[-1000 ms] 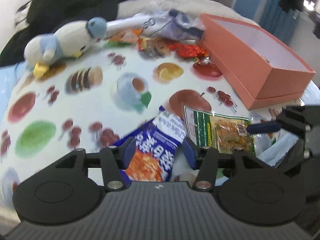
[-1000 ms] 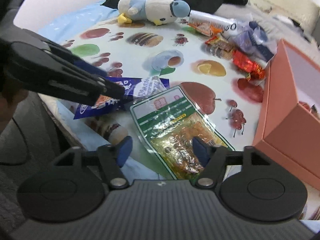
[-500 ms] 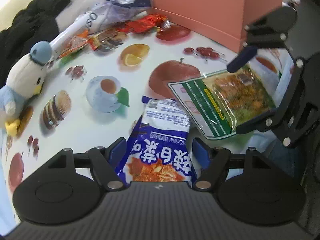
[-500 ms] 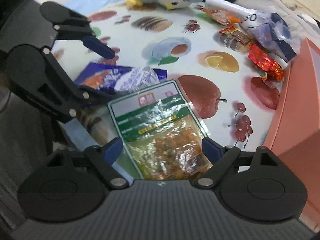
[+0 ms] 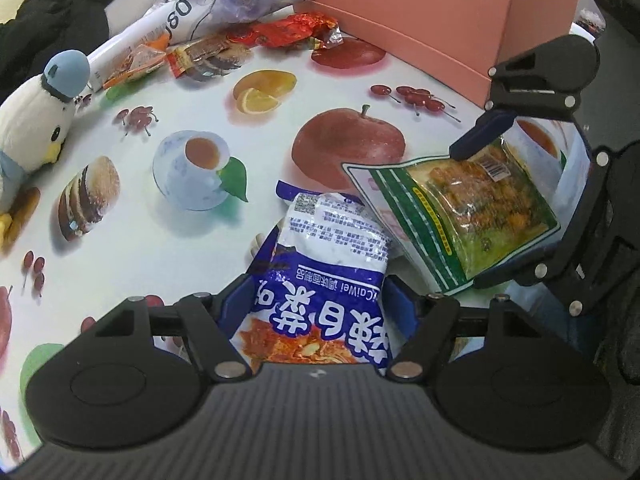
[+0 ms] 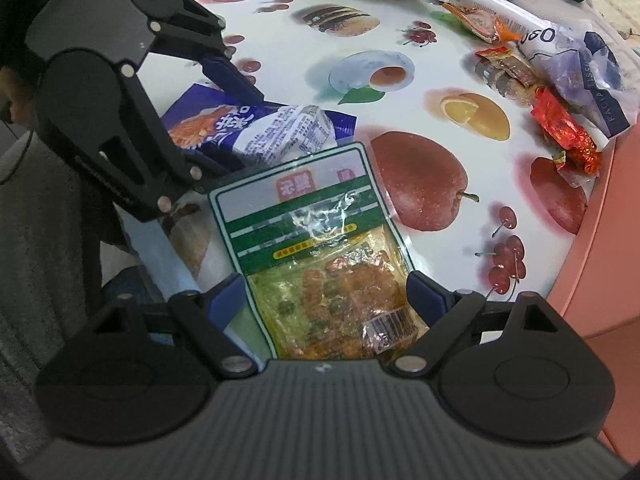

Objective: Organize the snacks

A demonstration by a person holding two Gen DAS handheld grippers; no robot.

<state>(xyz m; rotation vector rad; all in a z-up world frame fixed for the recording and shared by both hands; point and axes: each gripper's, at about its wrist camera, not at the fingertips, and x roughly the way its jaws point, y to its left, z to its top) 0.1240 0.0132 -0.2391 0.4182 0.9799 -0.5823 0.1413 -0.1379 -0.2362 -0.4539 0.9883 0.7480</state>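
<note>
Fruit-printed tablecloth [image 5: 168,248] at the near edge — left gripper [image 5: 316,312] spread around the blue snack bag [image 5: 324,280], right gripper [image 6: 326,296], just widened, around the green packet [image 6: 320,248]; beyond, the pink box [image 5: 440,20], contents unseen.

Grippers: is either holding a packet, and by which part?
Nothing is held. Jaws just opened wider, the left gripper straddles the blue packet and the right gripper the green packet, at their near ends.
</note>
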